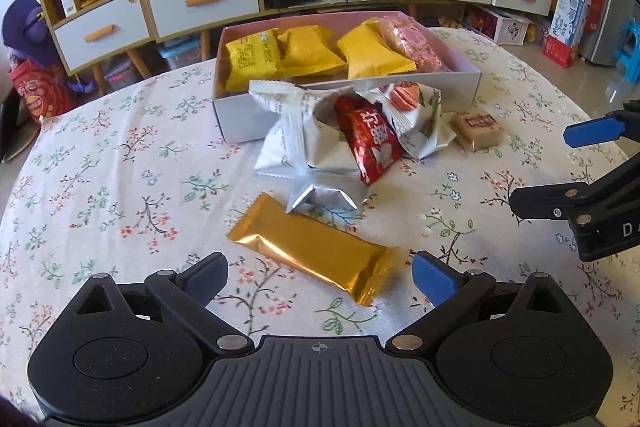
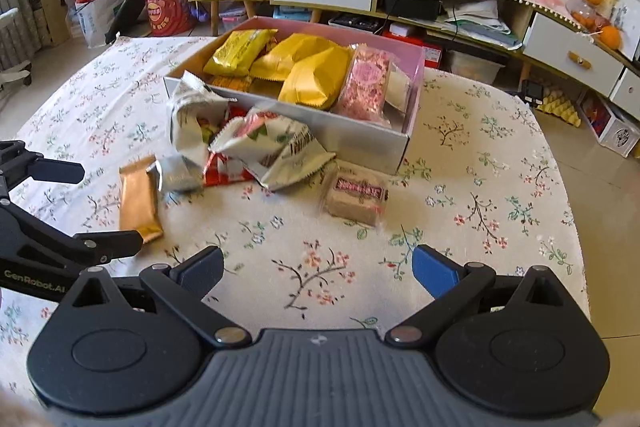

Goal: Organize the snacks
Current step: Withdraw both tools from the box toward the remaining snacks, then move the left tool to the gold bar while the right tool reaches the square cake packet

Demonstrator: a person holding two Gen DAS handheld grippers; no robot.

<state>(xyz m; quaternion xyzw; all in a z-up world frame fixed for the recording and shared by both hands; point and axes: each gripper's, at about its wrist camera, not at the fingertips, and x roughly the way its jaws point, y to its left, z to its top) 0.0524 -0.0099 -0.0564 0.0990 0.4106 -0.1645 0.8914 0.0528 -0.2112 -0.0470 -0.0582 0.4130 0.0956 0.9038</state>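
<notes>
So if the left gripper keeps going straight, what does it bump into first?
Probably the gold bar. It lies right ahead of the open left gripper, between its fingers, nearer than the snack pile.

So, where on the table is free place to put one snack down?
The tablecloth is bare right of the box and the brown snack, and left of the gold bar. It is crowded in front of the box, where the white and red packets pile.
</notes>
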